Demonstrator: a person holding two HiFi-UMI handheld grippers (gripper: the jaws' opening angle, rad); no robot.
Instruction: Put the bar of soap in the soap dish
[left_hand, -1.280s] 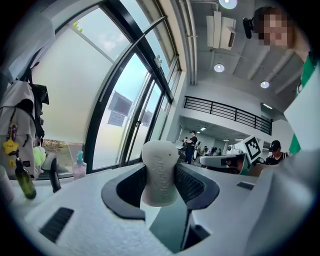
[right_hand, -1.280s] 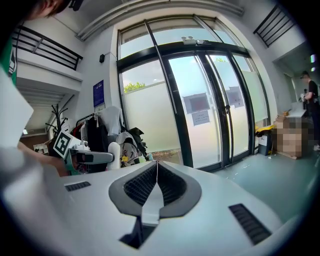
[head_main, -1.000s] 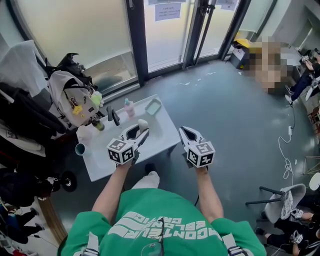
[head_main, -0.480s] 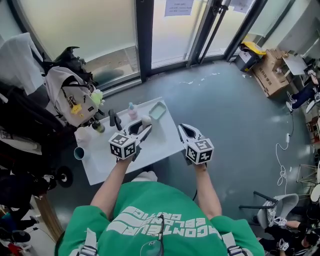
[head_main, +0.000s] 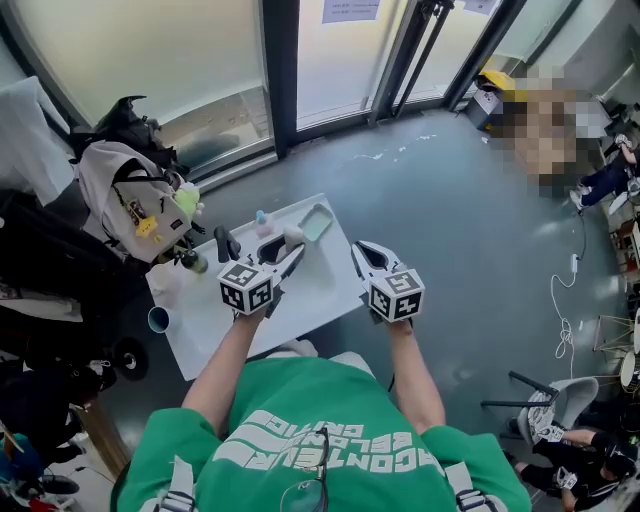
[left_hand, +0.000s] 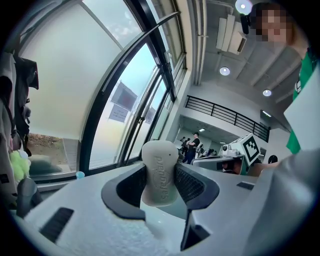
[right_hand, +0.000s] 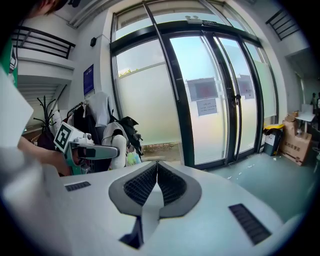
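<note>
A pale, whitish bar of soap (left_hand: 160, 172) stands upright between the two pads of my left gripper (left_hand: 161, 186), which is shut on it. In the head view the left gripper (head_main: 285, 252) holds the soap (head_main: 293, 235) over the small white table (head_main: 215, 330), just short of the light green soap dish (head_main: 313, 222) at the table's far right corner. My right gripper (head_main: 358, 248) hovers near the table's right edge, its jaws shut on nothing (right_hand: 156, 172). From the right gripper view the left gripper (right_hand: 92, 150) and the soap (right_hand: 119, 145) show at the left.
A pink bottle (head_main: 262, 220), a black object (head_main: 228, 243) and a blue cup (head_main: 158, 320) also stand on the table. Bags and a backpack (head_main: 130, 195) crowd the left side. Glass doors (head_main: 340, 50) lie beyond; a chair (head_main: 560, 400) is at the lower right.
The left gripper has carried the soap slightly farther across the table toward the dish. The right gripper stays shut in about the same place; the head view has shifted a little.
</note>
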